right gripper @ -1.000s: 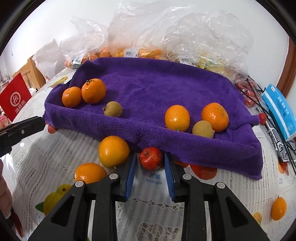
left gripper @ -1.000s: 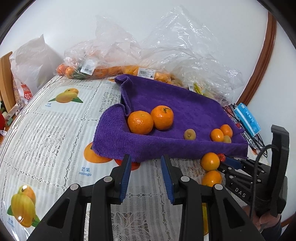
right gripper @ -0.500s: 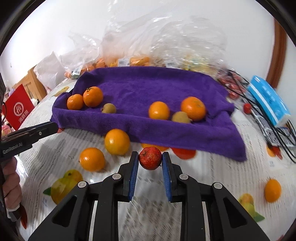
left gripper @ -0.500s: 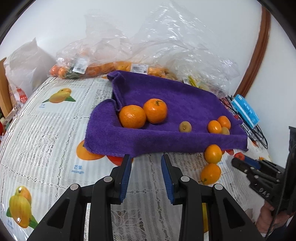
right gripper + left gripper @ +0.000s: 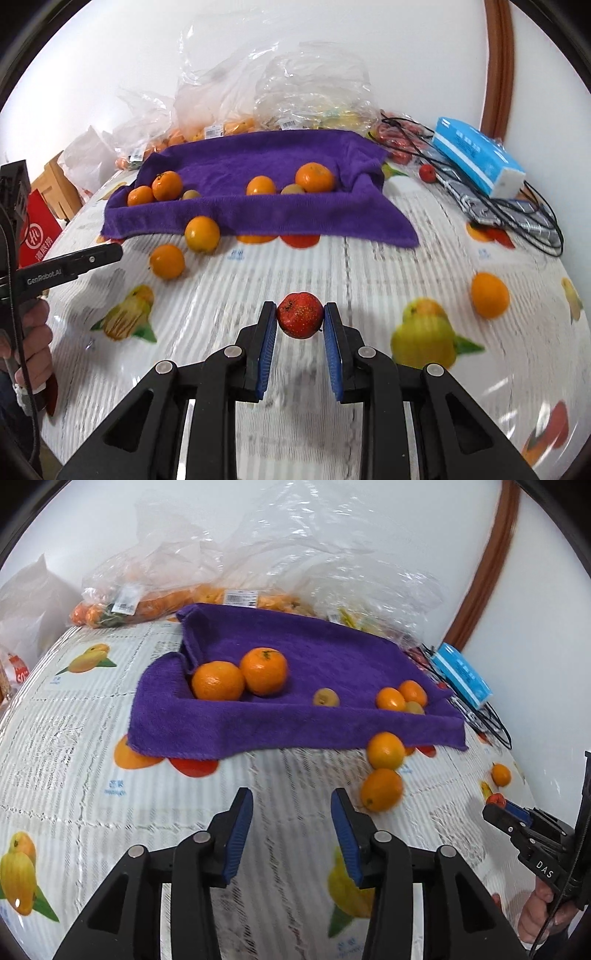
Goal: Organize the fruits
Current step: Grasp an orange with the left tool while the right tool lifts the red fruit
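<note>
- While your left gripper [image 5: 291, 812] hovers above the tablecloth [image 5: 74, 738] with jaws apart and nothing between them, two oranges [image 5: 382, 788] lie just right of it.
- Your right gripper [image 5: 300, 321] is clamped on a small red fruit [image 5: 300, 319] (speckled skin), held over the tablecloth, well short of the purple towel [image 5: 258, 162].

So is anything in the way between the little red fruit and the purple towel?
Nothing visible blocks it. The small red fruit faces bare tablecloth up to the purple towel; two loose oranges sit off left.
</note>
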The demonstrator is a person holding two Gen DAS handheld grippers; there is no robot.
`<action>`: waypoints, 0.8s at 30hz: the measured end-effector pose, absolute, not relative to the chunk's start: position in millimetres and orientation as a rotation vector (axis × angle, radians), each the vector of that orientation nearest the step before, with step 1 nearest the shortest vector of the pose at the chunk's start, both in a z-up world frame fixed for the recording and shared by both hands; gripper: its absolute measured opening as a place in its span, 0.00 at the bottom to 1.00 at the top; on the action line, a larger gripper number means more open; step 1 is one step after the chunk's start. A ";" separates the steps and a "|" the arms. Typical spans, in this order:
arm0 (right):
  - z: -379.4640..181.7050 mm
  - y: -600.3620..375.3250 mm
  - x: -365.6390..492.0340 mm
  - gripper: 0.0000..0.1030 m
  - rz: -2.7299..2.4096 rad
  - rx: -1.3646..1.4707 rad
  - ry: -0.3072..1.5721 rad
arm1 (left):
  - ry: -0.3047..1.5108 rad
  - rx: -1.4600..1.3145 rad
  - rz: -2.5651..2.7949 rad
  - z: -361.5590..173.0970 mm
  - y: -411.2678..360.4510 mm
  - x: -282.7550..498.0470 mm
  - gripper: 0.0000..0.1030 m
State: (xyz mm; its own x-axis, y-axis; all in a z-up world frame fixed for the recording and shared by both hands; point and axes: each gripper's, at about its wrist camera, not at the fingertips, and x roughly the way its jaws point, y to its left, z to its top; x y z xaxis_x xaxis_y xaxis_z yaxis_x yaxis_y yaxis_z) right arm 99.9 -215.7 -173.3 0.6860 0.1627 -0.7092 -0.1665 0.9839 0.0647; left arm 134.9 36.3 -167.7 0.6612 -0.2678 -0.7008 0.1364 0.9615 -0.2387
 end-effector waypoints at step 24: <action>-182.1 -297.6 72.7 0.25 0.047 0.081 0.772 | 0.871 -0.027 -0.255 -179.2 -44.9 156.2 0.48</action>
